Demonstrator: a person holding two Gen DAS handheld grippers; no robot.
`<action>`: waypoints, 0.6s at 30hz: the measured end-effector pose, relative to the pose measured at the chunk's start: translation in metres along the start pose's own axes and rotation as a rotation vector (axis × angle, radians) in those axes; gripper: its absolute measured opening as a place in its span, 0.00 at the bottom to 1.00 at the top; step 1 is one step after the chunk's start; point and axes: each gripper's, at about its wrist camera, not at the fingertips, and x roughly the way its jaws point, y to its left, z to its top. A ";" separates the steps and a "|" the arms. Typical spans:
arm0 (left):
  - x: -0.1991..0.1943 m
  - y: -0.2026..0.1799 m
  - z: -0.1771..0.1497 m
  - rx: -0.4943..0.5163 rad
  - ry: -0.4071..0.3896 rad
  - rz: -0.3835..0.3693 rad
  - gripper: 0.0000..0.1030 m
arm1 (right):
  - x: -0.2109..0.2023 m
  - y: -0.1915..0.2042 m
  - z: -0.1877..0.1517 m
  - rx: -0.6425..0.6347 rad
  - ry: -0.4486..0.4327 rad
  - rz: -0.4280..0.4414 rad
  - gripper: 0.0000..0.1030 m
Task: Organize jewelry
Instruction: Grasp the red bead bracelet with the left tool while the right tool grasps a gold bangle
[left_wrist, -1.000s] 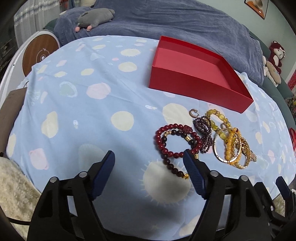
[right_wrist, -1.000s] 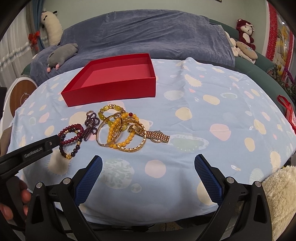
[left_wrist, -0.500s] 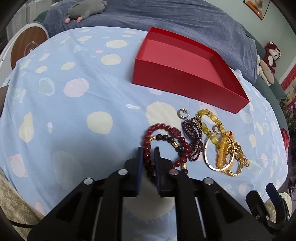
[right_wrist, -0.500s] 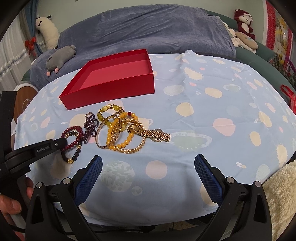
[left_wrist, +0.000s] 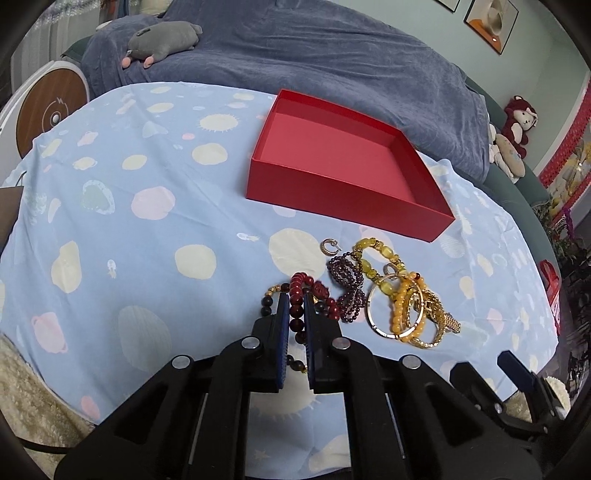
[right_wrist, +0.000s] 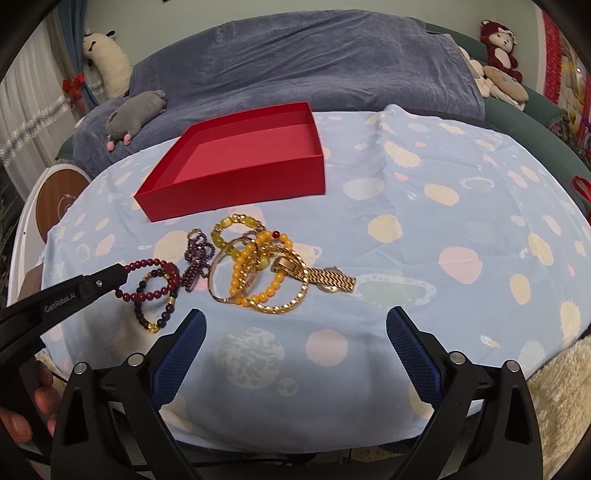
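My left gripper (left_wrist: 295, 314) is pinched on the red bead bracelet (left_wrist: 300, 291) at the near-left edge of the jewelry pile (left_wrist: 399, 295) on the blue tablecloth (left_wrist: 147, 229); jaws just closed on it. So: pickup step, 1st piece. Right gripper (right_wrist: 295, 332) hangs spread wide, nothing b/w the pads. Next, I reckon: lift clear w/o snagging the dark bead strand (right_wrist: 162, 314), then carry to the red box (left_wrist: 369, 206), still empty.

My right tongs (right_wrist: 295, 343) hang wide open above the desk's blue planet-print cloth (right_wrist: 424, 229). At left, my left tongs (right_wrist: 123, 272) pinch the dark red bead bracelet (right_wrist: 147, 280), beside the heap of gold and amber bangles (right_wrist: 262, 273) below the empty shallow red cardboard box (right_wrist: 236, 184).
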 end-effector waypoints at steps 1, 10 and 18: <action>-0.001 0.000 -0.001 0.001 -0.001 0.001 0.07 | 0.001 0.001 0.002 -0.005 0.005 0.009 0.86; -0.001 0.010 -0.004 -0.016 -0.001 0.000 0.07 | 0.032 0.018 0.018 -0.041 0.088 0.097 0.43; 0.006 0.015 -0.006 -0.036 0.014 -0.011 0.07 | 0.055 0.027 0.023 -0.039 0.125 0.111 0.31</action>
